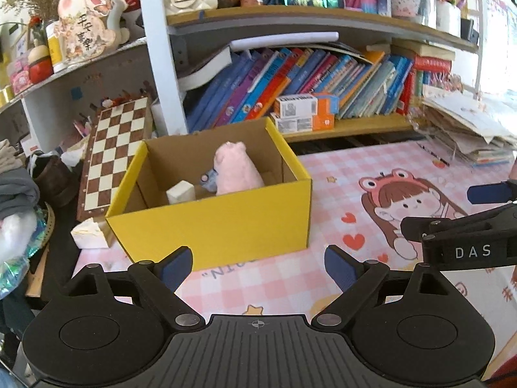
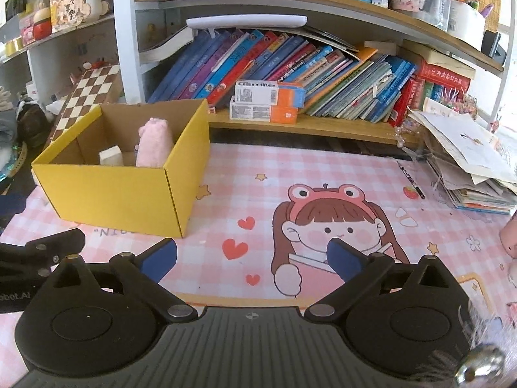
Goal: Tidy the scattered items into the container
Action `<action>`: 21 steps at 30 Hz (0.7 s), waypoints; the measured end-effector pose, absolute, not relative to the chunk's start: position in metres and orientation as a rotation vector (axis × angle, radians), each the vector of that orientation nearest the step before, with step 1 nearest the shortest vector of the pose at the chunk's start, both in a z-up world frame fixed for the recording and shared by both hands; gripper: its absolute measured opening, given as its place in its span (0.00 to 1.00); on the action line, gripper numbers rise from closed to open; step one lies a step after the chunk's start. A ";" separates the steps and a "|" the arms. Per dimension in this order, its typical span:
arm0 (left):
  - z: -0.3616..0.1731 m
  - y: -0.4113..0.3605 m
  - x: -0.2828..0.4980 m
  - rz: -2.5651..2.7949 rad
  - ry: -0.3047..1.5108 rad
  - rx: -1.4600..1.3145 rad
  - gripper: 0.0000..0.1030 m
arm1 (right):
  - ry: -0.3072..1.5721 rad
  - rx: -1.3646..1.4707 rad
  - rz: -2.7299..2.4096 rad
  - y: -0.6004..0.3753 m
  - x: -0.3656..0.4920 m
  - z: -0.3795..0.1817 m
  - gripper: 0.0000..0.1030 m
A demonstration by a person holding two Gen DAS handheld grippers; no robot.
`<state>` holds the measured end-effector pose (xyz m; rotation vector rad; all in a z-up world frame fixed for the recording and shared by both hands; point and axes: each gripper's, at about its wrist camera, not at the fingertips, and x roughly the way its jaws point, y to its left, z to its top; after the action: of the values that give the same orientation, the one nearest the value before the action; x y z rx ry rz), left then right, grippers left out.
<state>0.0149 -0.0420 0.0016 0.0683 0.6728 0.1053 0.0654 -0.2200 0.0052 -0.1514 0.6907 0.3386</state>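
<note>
A yellow cardboard box (image 1: 219,223) stands open on the pink mat; it also shows in the right wrist view (image 2: 113,190). Inside it lie a pink plush toy (image 1: 236,169), a white block (image 1: 181,192) and a small grey-blue item (image 1: 208,181). The plush (image 2: 153,144) and the block (image 2: 110,156) show in the right wrist view too. My left gripper (image 1: 258,266) is open and empty, just in front of the box. My right gripper (image 2: 252,258) is open and empty, over the mat to the right of the box. A pink object (image 2: 509,239) sits at the mat's right edge, partly cut off.
A bookshelf with leaning books (image 2: 290,64) and two orange-white cartons (image 2: 265,103) stands behind the mat. A chessboard (image 1: 110,155) leans left of the box. A pile of papers (image 2: 468,155) lies at the right, a pen (image 2: 410,174) beside it. Clutter fills the left side (image 1: 19,194).
</note>
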 end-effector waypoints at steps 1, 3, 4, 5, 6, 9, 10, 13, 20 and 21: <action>0.001 -0.043 0.014 0.107 0.673 0.068 0.88 | 0.692 -0.155 0.340 -0.220 0.065 0.005 0.98; 0.000 -0.043 0.014 0.113 0.674 0.062 0.88 | 0.696 -0.164 0.342 -0.220 0.063 0.003 0.98; 0.000 -0.042 0.013 0.121 0.674 0.058 0.88 | 0.698 -0.167 0.341 -0.220 0.063 0.003 0.98; 0.000 -0.042 0.013 0.127 0.674 0.054 0.88 | 0.698 -0.169 0.339 -0.221 0.062 0.003 0.99; -0.001 -0.041 0.012 0.133 0.676 0.049 0.88 | 0.697 -0.172 0.337 -0.221 0.062 0.003 1.00; -0.002 -0.038 0.011 0.147 0.683 0.027 0.89 | 0.692 -0.175 0.327 -0.223 0.060 0.003 1.00; -0.002 -0.037 0.010 0.150 0.685 0.020 0.89 | 0.692 -0.175 0.325 -0.224 0.060 0.003 1.00; -0.003 -0.037 0.009 0.152 0.690 0.005 0.89 | 0.696 -0.174 0.322 -0.225 0.059 0.003 1.00; -0.001 -0.042 0.007 0.155 0.685 0.014 0.92 | 0.702 -0.177 0.329 -0.227 0.059 0.002 1.00; -0.001 -0.043 0.007 0.154 0.684 0.016 0.92 | 0.703 -0.177 0.330 -0.228 0.058 0.002 1.00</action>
<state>0.0066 -0.0427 -0.0006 0.0158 0.6841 0.1544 0.0583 -0.2278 0.0024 -0.1773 0.7029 0.3297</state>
